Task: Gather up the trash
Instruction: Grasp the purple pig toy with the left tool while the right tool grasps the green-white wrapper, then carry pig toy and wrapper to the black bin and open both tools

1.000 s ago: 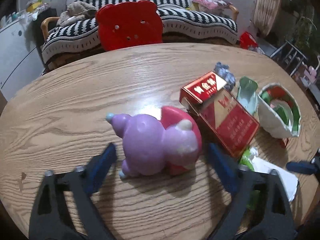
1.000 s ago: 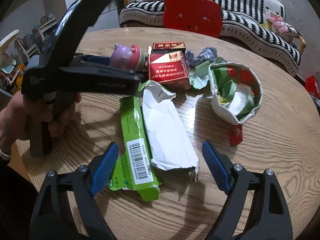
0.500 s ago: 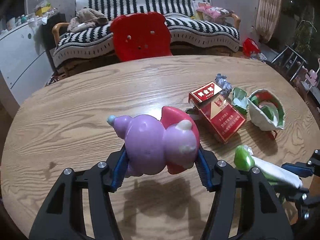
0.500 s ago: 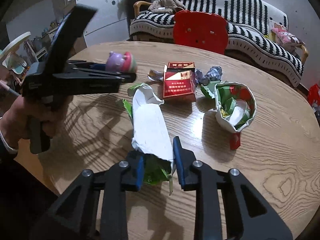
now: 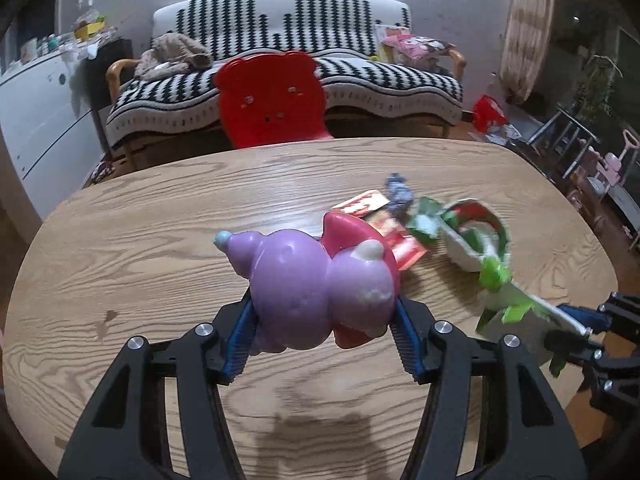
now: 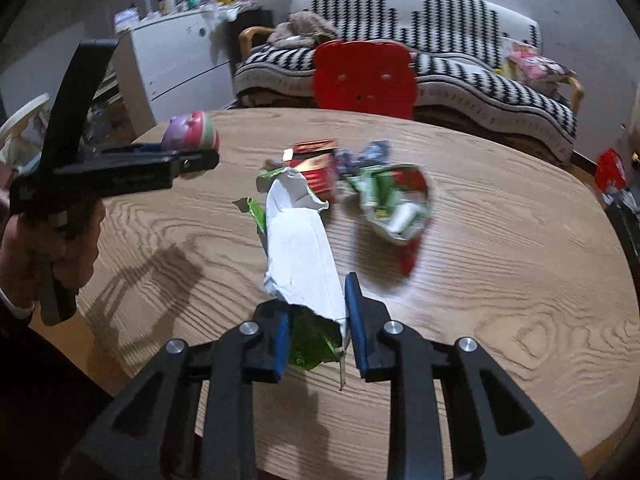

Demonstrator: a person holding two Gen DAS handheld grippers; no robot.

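Oak-grained and oval, the wooden table [image 5: 160, 248] fills the lower half of both wrist views, with a black-and-white striped sofa [image 5: 304, 60] and a red bear-shaped chair back [image 5: 272, 100] behind its far edge.

In the left wrist view, the left gripper [image 5: 322, 334] is clamped on a purple and pink toy figure [image 5: 316, 280]; the blue pads press against both its sides and it is held clear of the tabletop, casting a shadow on the wood below. The right wrist view shows the same gripper from the side, gripped by a person's hand [image 6: 48, 248] at the left edge of the picture.

The right gripper [image 6: 318, 328] is closed tightly on the near end of a torn green and white wrapper [image 6: 300, 252]. Its white inner side faces up and its ragged far end points away from the camera, above the table. The green outer side shows crumpled between the blue pads.

Beyond both grippers, the rest of the trash lies on the table in a loose cluster. A red cigarette pack [image 6: 316, 164] sits with its lid open just past the wrapper's far tip. A crumpled blue-grey scrap [image 6: 368, 154] lies just beside the pack. To the right of these sits a crumpled paper bowl [image 6: 396, 200] with green, red and white scraps inside it. This cluster is blurred in both views.

A white cabinet [image 6: 176, 64] stands to the left of the sofa.
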